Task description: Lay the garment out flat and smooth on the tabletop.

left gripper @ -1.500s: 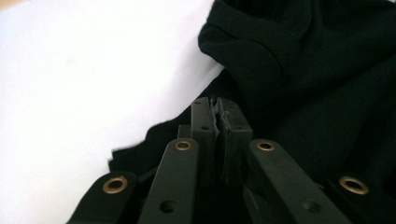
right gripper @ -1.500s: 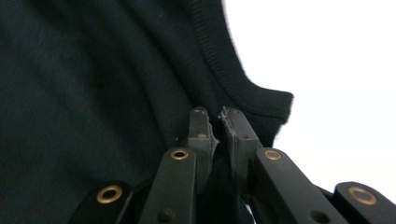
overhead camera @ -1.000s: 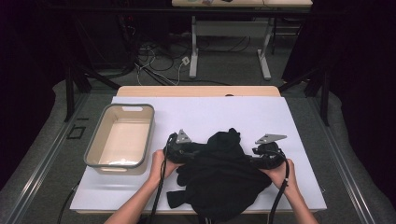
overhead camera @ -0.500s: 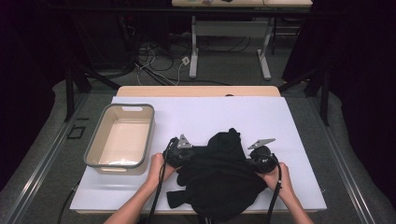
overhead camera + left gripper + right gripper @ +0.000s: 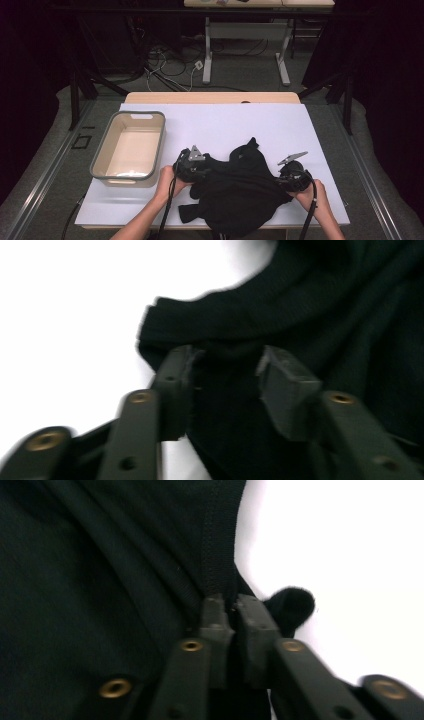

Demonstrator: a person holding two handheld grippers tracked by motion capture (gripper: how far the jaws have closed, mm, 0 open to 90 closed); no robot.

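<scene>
A black garment (image 5: 240,185) lies crumpled on the white table cover (image 5: 225,125) near the front edge. My left gripper (image 5: 191,166) is at its left edge. In the left gripper view the jaws (image 5: 227,365) stand apart with a fold of the black garment (image 5: 300,305) between them; they have just been opening. My right gripper (image 5: 292,177) is at the garment's right edge. In the right gripper view its jaws (image 5: 232,607) are nearly together with the hem of the black garment (image 5: 100,580) pinched between the pads, though they have just been opening slightly.
A beige tray with a grey rim (image 5: 100,150) stands at the left of the table, holding nothing. A person's hands and forearms come in from the bottom edge. Bare white cover lies behind the garment. Table legs and cables sit on the floor beyond.
The right gripper moved in toward the garment, then back out to the right and nearer the front edge, pulling the cloth's right side with it. The left gripper stayed in place.
</scene>
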